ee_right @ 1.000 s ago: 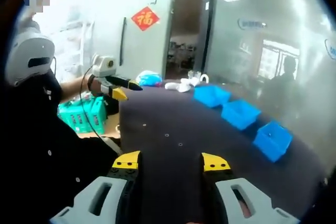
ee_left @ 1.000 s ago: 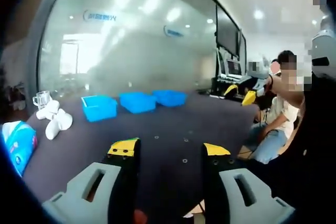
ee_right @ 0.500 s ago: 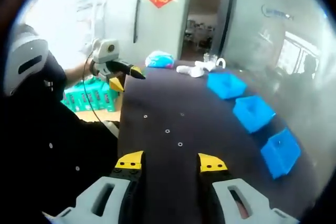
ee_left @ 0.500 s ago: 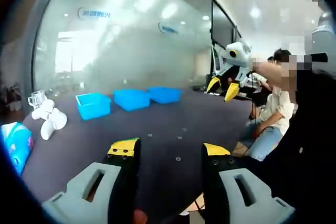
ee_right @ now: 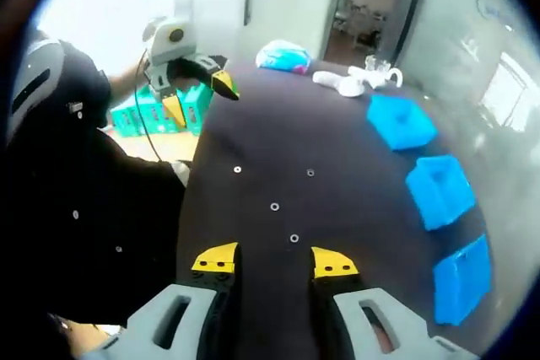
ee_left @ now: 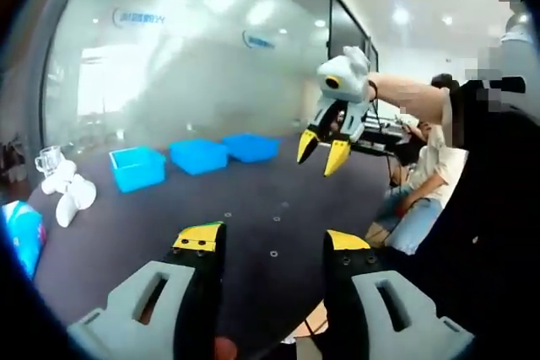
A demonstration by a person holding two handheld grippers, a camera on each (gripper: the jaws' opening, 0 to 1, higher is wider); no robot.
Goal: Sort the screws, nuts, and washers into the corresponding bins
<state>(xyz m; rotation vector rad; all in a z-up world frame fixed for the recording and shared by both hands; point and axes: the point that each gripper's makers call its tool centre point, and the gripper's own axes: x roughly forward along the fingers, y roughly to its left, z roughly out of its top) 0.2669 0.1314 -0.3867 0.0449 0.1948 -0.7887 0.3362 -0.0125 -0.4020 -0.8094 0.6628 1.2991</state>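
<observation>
Step in hand, by judgement: approach to the first pick; nothing sorted yet.

Left gripper [ee_left: 274, 242]: jaws apart, nothing between them, held over the near edge of the dark table [ee_left: 126, 233]. Seen also in the right gripper view at 11 o'clock, off the table's edge.

Right gripper [ee_right: 275, 260]: jaws apart, empty, tilted down over the table. Seen also in the left gripper view at 1 o'clock, raised above the surface, yellow tips pointing down.

Small hardware pieces [ee_right: 274, 206]: four lying loose on the cloth, well apart from one another, just ahead of the right jaws at 12 o'clock. Too small to tell screw from nut from washer. In the left gripper view, the same scatter near centre.

Three blue bins [ee_right: 440, 190]: in a row along the far side, at 1 to 4 o'clock in the right gripper view and 10 to 11 o'clock in the left; well apart from the loose pieces. Contents not visible.

Also noted: white fittings [ee_left: 69, 198] and a clear glass cup [ee_left: 47, 158] at 9 o'clock in the left gripper view; a blue packet [ee_left: 18, 233] at 8 o'clock; green boxes [ee_right: 162, 108] off the table at 10 o'clock in the right gripper view.

Next move calls for: lowering the right jaws onto the nearest piece, closing squarely on a very small flat item, then identifying its type before choosing a bin.

Change from half a second ago: right gripper swung forward and pitched downward over the table; bins and hardware unmoved.
</observation>
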